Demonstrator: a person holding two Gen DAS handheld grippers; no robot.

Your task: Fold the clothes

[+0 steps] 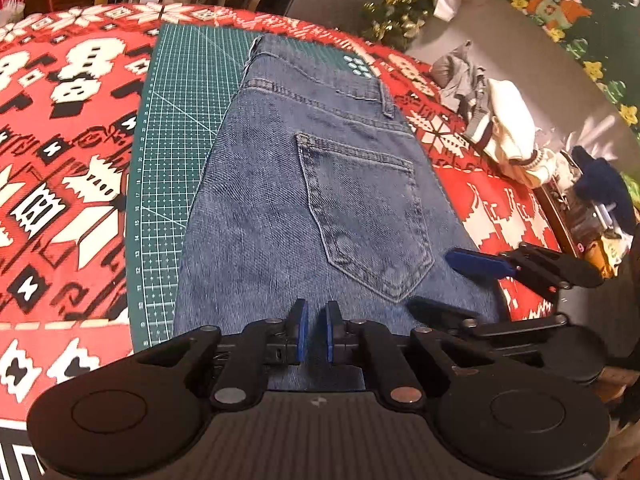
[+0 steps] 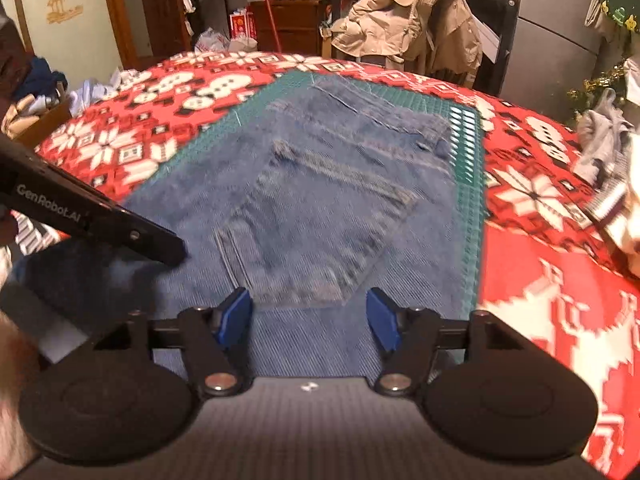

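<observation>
Folding these jeans [image 1: 304, 200] well means working on the whole garment first: they lie back-pocket up, already doubled lengthwise by the look of it, on the green cutting mat [image 1: 180, 120], which sits on a surface [image 1: 60, 140] covered by a red and white patterned cloth. The waistband is at the far end; the leg end runs toward the cameras and out of sight beneath both tools. My reading is that the next fold brings the near end up toward the waistband, so both grips should sit at the same level across the denim, one at each long edge, and rise together to keep the crease square.

Room is good on the left, where bare mat and cloth stretch well beyond the denim's left edge. The right side is tighter: the jeans' right edge runs close to the mat's edge, and a heap of other clothes [image 1: 504, 128] lies on the cloth farther right, near the surface's rim. A lift should go up and forward, not sideways toward that pile.

The left gripper [image 1: 317, 332] hovers over the near part of the jeans with its fingers nearly together; nothing shows between the blue pads, though whether denim is pinched lower down I cannot tell. The right gripper [image 2: 308, 316] is over the pocket area, just beside the left tool, its fingers apart with nothing between them.
</observation>
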